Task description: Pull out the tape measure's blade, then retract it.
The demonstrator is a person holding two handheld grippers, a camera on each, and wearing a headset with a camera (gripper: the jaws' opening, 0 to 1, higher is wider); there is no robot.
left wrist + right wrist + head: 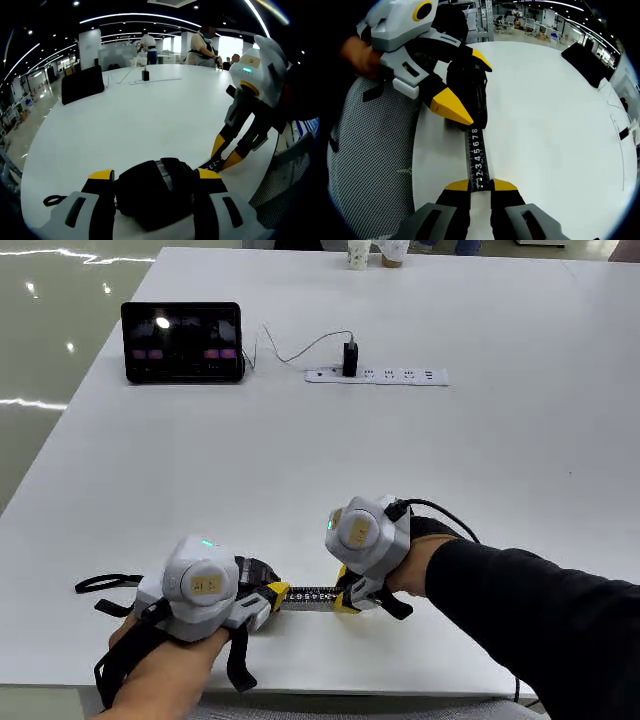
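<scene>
The blade (476, 155) of the tape measure (467, 82) carries black printed numerals. In the right gripper view they read 2, 3, 4, 5, 6, 7, 8. In the left gripper view, 2 and 3 can be read. In the head view, the blade's print is too small to read.

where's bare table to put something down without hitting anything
Bare: the middle of the table, from the tablet and power strip down to the tape measure, and the right side. Crowded: the near edge, where the left tool grips the tape measure and the right tool the blade.
</scene>
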